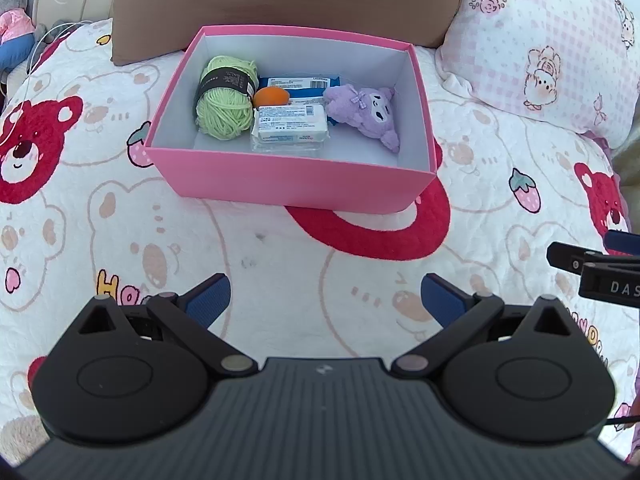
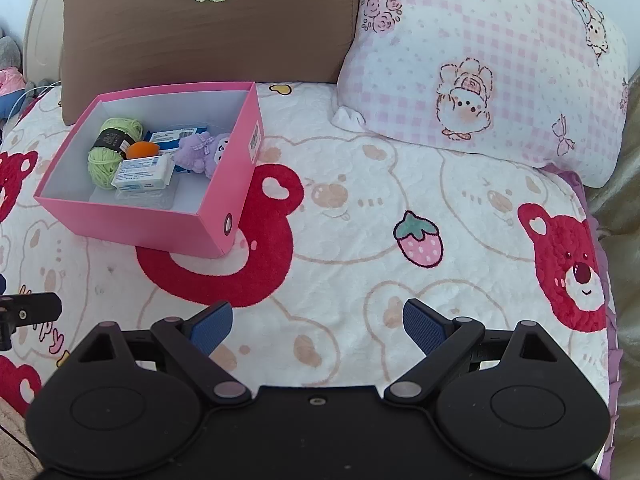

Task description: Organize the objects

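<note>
Bed: a blanket (image 1: 280, 248) with red bears and pink strawberries covers it; the box stands on it.
Brown cushion (image 2: 208, 36): just behind the box; only the right view shows the white cloud patch on its upper part.
Pink pillow (image 2: 480, 80): behind the box and to its right, well apart from it.
Box (image 1: 288, 178): pink outside, white inside, lid off. The left view looks into it straight over its near wall. The right view sees it from the right and shows a barcode label and a round hole on its right wall, which the left view does not.
Yarn (image 1: 226, 98): green ball with a dark band, at the box's left side.
Plush (image 1: 366, 110): purple, at the box's right side.
Blue packet (image 1: 300, 84): flat against the box's back, partly under the other things.
White packet (image 1: 290, 126): in the middle of the box, between yarn and plush, on a clear wrapper.
Orange ball (image 1: 271, 97): in the box, just behind the white packet, beside the yarn.
Left gripper (image 1: 324, 300): in front of the box, fingers spread wide, nothing between them.
Right gripper (image 2: 318, 326): in front of the box and to its right, fingers spread wide and empty; its tip shows at the right edge of the left view.
</note>
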### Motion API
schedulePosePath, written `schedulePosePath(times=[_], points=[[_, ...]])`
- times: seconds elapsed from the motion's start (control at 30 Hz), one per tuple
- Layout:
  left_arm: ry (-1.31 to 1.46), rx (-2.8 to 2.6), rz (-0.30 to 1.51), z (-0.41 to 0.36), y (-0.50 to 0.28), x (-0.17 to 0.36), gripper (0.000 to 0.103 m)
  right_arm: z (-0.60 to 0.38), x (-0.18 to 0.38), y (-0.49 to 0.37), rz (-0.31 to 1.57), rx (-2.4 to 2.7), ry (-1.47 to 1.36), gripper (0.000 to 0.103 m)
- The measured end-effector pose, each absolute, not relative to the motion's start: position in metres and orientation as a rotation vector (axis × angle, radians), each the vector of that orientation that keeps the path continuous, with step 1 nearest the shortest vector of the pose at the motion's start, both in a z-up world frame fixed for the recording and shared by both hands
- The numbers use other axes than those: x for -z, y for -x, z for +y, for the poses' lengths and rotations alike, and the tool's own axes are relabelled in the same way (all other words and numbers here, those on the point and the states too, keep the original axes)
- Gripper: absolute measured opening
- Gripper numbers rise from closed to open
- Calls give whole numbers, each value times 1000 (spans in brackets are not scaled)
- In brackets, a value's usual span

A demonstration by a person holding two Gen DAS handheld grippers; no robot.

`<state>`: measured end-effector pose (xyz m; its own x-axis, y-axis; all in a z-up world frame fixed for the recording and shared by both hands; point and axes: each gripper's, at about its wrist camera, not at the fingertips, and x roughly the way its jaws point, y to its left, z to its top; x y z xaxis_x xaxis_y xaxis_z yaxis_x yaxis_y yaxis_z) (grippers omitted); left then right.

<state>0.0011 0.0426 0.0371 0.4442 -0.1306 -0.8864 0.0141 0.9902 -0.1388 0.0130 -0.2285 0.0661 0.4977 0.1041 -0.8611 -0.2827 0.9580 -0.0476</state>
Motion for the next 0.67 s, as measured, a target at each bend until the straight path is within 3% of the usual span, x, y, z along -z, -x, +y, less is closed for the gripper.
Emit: schedulePosePath(times=[0.67], points=[[101,111,1117,45,-4,-35,103,-227,-66,-12,1037,-251,211,94]])
